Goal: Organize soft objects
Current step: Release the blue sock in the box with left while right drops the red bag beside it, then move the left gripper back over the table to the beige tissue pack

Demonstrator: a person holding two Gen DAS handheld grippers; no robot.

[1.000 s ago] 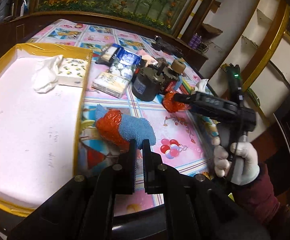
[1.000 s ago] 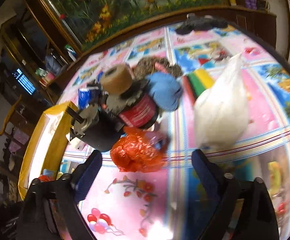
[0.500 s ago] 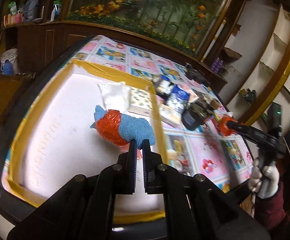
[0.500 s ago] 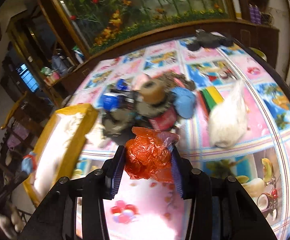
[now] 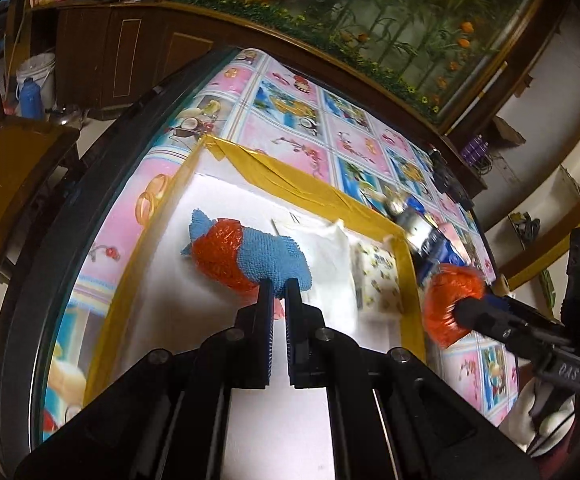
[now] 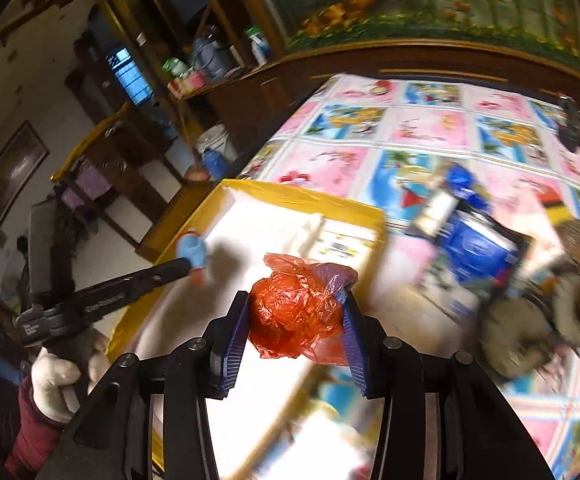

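Where a second ago the right gripper (image 6: 296, 330) stood open before the orange bag (image 6: 294, 320) on the table, it now clamps it beside the white tray (image 5: 412, 280). The left gripper (image 5: 278, 300), clenched on the blue towel bundle (image 5: 250, 258), holds it over the tray.

Blue terry cloth roll (image 5: 268, 258), banded mid-length with crinkled orange-red plastic film; lying lengthwise above the white tray floor, near end pinched at the left gripper (image 5: 277, 294).

Orange-red plastic bag bundle (image 6: 296, 314), crumpled into a loose ball with a purplish fold at upper right; clamped between blue-padded fingers (image 6: 234, 330) of the right gripper (image 6: 296, 320), over the yellow-taped tray (image 5: 310, 190) edge.

Inside the tray, against the right wall: white crumpled cloth (image 5: 326, 254); beside it, printed tissue pack (image 5: 378, 276).
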